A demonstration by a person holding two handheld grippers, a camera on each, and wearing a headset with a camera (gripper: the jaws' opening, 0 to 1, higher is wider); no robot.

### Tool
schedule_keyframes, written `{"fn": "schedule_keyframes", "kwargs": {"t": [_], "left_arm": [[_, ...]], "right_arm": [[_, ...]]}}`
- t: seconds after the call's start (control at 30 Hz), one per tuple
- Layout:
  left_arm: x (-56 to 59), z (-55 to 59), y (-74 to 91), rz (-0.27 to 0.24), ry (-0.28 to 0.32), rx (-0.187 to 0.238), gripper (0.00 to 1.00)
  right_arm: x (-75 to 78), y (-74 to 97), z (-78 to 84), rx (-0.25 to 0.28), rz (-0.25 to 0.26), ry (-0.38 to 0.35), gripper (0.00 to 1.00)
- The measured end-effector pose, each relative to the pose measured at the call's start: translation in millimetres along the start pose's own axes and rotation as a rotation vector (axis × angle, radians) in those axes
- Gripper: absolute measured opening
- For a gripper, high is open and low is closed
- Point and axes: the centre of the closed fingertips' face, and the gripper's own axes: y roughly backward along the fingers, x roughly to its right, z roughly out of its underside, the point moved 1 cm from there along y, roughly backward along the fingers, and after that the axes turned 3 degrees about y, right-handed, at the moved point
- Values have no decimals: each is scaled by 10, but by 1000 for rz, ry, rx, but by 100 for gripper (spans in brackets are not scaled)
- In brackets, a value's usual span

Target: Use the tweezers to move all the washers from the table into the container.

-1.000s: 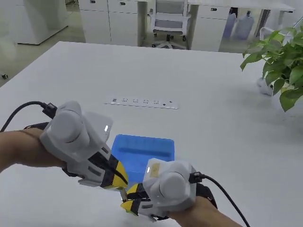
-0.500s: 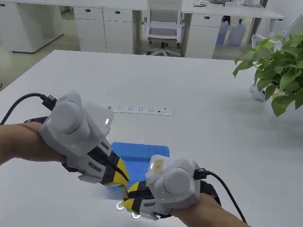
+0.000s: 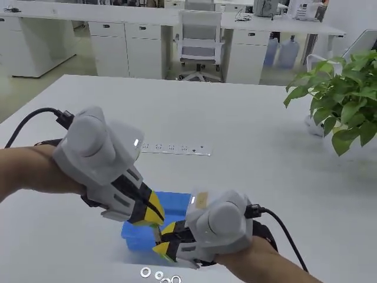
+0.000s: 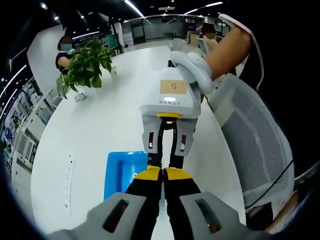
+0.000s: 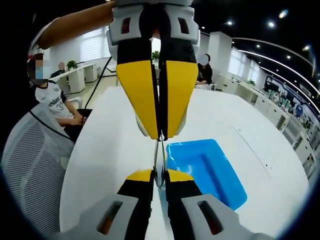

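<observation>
The white surface [image 3: 265,147] is carrying the blue container [image 3: 174,203] near centre. Over its near edge, the left claw [image 3: 154,215] and right claw [image 3: 162,247] are both pinching shut on the tweezers [image 5: 159,160]. The washers [image 3: 159,275], newly uncovered, are lying nearer; picking is probably only starting.

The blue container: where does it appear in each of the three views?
Head view: blue container at lower centre, partly hidden.
Left gripper view: lower left of centre.
Right gripper view: right of centre, lower half.
Shared landmark: the white power strip on the table beside the container.
</observation>
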Motion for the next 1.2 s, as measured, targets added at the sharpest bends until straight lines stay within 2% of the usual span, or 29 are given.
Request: {"fn": "schedule_keyframes", "kwargs": {"t": [0.4, 0.6, 1.2], "left_arm": [[-225, -77, -59, -9, -28, 11, 5], [-311, -74, -117, -20, -32, 12, 5], [-507, 115, -317, -27, 2, 4, 5]], "right_arm": [[250, 58, 48, 7, 41, -16, 11], [353, 41, 100, 2, 53, -13, 11], [518, -121, 342, -20, 30, -42, 11]]}}
